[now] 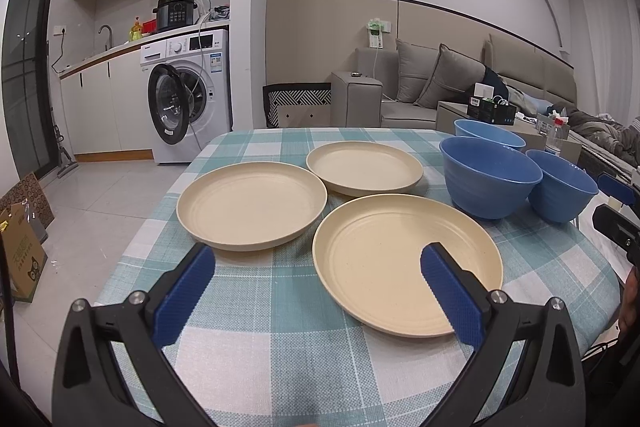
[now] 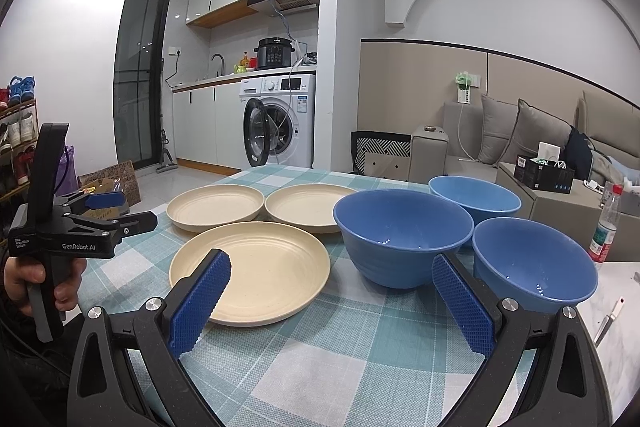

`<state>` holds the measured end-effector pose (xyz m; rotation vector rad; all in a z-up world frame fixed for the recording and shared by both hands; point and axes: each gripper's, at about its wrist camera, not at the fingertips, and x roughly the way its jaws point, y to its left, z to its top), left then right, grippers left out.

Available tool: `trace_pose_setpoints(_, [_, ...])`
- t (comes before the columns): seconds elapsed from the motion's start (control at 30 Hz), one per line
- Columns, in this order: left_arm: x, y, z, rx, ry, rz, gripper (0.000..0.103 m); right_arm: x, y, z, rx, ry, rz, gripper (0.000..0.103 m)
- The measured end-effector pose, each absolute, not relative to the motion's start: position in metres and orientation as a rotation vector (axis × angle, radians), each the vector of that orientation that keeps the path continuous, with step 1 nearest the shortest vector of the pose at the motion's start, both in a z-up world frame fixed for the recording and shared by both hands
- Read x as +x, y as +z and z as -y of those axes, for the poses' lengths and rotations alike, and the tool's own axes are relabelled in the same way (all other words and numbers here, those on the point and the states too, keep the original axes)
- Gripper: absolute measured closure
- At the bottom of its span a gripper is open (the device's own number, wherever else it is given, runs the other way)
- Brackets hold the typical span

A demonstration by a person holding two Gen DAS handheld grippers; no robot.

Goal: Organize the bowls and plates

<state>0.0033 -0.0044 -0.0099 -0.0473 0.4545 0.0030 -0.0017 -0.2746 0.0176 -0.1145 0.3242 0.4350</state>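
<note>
Three cream plates lie flat on the checked tablecloth: a near one (image 1: pixel 404 263) (image 2: pixel 256 267), a left one (image 1: pixel 252 205) (image 2: pixel 214 207) and a far one (image 1: pixel 364 167) (image 2: pixel 308 205). Three blue bowls stand upright to their right: a middle one (image 1: pixel 490 173) (image 2: pixel 402 231), a far one (image 1: pixel 488 133) (image 2: pixel 474 195) and a right one (image 1: pixel 562 189) (image 2: pixel 534 263). My left gripper (image 1: pixel 316 263) is open and empty, above the cloth in front of the plates; it also shows in the right wrist view (image 2: pixel 116 209). My right gripper (image 2: pixel 332 269) is open and empty, before the middle bowl.
The table (image 1: pixel 280 347) ends at its left edge over a tiled floor. A plastic bottle (image 2: pixel 608 223) stands right of the bowls. A sofa (image 1: pixel 440 87), a washing machine (image 1: pixel 192 95) and cardboard boxes (image 1: pixel 24 239) lie beyond.
</note>
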Motion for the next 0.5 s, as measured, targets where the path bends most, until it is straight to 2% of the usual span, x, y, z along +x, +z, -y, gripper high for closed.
trace_pose_setpoints(0.5, [0.0027,-0.0103,0.0056,-0.055,-0.004,-0.452,0.000,-0.0007,0.0179,0.2754,-0.114,0.436,-0.323,0.000])
